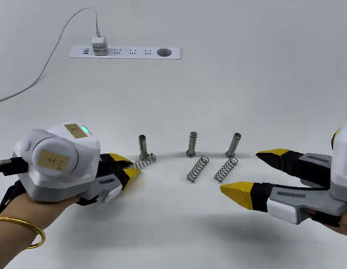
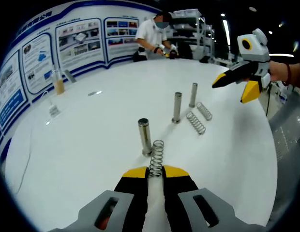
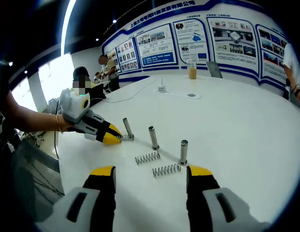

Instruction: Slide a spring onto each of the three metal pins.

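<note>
In the left claw (image 2: 156,172), spring (image 2: 157,153) end hidden.

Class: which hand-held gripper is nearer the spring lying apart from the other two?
Left. The left hand-held gripper pinches the end of that spring; the right hand-held gripper hangs open beyond the other two springs.

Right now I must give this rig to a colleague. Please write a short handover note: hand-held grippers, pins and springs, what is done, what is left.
Left hand-held gripper: shut on the left spring, lying at the foot of the left pin.
Right hand-held gripper: open, empty, right of the springs.
Middle spring and right spring lie on the table before the middle pin and right pin.
Done: no pin carries a spring yet.
Left: all three pins.
</note>
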A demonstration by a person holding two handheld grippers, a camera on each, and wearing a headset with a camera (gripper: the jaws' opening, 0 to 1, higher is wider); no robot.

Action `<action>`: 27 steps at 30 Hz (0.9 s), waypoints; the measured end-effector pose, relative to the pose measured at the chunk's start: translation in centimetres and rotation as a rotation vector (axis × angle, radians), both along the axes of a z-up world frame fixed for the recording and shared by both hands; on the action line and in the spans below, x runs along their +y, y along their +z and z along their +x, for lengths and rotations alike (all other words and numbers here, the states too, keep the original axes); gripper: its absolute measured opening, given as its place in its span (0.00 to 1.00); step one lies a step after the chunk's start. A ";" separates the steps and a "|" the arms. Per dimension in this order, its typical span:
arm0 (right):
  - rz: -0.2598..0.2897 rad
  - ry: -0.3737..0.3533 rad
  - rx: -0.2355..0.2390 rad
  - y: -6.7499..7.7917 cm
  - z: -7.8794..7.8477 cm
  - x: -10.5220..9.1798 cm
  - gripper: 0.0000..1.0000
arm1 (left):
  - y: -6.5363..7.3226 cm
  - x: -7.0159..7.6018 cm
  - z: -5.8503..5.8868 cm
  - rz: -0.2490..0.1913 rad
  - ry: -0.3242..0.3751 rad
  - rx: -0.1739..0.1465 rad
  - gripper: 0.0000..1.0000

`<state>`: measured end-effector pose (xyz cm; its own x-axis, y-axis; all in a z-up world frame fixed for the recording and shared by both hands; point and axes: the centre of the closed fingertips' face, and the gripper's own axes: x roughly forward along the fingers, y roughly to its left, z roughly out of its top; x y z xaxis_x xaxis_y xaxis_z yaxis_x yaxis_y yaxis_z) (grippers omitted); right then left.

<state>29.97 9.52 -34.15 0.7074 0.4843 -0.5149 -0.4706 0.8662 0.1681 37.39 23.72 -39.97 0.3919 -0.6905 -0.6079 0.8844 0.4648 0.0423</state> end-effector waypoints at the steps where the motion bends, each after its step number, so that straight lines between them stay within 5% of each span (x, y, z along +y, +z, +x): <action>1: 0.002 -0.002 0.000 0.0 0.0 0.0 0.60 | 0.0 0.0 0.0 0.005 0.000 0.000 0.11; 13: 0.040 -0.016 0.000 0.8 -0.3 0.4 0.59 | 0.5 0.2 -1.7 -0.002 -0.001 0.000 0.10; 21: 0.116 -0.026 -0.006 2.1 -0.1 1.4 0.57 | 2.6 0.0 -3.3 -0.049 -0.005 -0.030 0.10; 27: 0.188 -0.017 -0.017 3.3 0.0 2.9 0.52 | 5.0 -0.4 -4.0 -0.124 0.019 -0.063 0.10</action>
